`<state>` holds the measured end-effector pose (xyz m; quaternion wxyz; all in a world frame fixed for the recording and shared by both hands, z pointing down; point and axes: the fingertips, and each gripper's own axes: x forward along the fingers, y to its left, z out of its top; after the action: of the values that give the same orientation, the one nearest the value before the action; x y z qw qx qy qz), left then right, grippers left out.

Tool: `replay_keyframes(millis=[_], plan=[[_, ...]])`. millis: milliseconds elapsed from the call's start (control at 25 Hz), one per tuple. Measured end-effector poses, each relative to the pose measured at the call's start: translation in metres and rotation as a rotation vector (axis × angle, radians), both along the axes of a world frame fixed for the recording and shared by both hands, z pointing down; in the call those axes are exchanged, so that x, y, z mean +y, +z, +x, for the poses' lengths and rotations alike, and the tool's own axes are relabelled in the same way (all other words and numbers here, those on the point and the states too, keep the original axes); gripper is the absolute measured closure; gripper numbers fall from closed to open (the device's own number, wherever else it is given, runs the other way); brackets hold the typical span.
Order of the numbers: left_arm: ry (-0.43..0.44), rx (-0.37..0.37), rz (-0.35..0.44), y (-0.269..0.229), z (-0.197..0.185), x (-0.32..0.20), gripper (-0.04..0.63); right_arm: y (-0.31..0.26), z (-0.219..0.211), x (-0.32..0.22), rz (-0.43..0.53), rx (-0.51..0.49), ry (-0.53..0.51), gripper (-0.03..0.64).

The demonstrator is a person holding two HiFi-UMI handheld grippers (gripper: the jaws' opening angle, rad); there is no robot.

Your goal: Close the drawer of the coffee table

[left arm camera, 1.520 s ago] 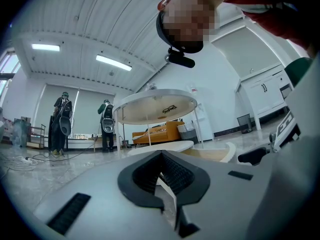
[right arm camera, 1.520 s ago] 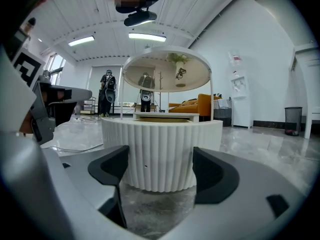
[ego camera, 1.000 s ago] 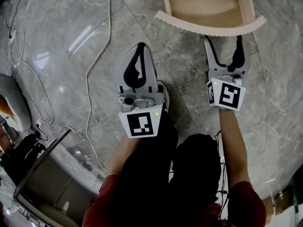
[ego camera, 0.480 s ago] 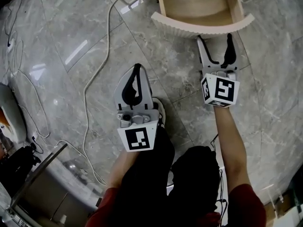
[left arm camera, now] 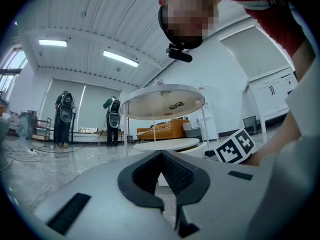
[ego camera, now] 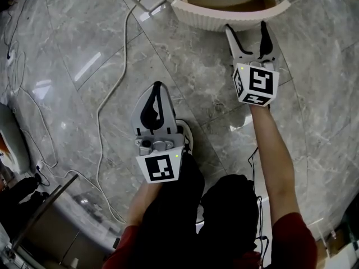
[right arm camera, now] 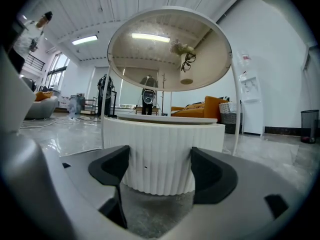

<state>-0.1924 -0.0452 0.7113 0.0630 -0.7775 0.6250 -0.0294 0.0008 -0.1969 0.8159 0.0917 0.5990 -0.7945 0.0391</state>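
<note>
Drawer (ego camera: 230, 17): ribbed front just ahead of right gripper (ego camera: 247, 28), whose jaws are wide apart, empty, tips seemingly against it. Left gripper (ego camera: 158, 88): jaws together, empty. We judge closing push underway; next, a straight shove until flush.

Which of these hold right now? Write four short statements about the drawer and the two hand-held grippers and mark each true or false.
1. The right hand-held gripper has its jaws apart and points at the ribbed drawer front. True.
2. The left hand-held gripper is clamped on the drawer. False: its jaws are together on nothing, and it hangs over the floor, well short of the drawer.
3. The drawer is fully shut. False: a strip of its wooden inside shows behind the front.
4. A white cable lies on the floor to the left of the left hand-held gripper. True.
</note>
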Motion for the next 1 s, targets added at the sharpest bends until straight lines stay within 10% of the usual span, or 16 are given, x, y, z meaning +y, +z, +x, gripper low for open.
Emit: replay_keyframes(millis=[1000], plan=[[0.033,-0.039,-0.098,0.015,0.007,0.000,0.583,0.006,-0.009,-0.056,-0.014,0.002,-0.005,0.244]])
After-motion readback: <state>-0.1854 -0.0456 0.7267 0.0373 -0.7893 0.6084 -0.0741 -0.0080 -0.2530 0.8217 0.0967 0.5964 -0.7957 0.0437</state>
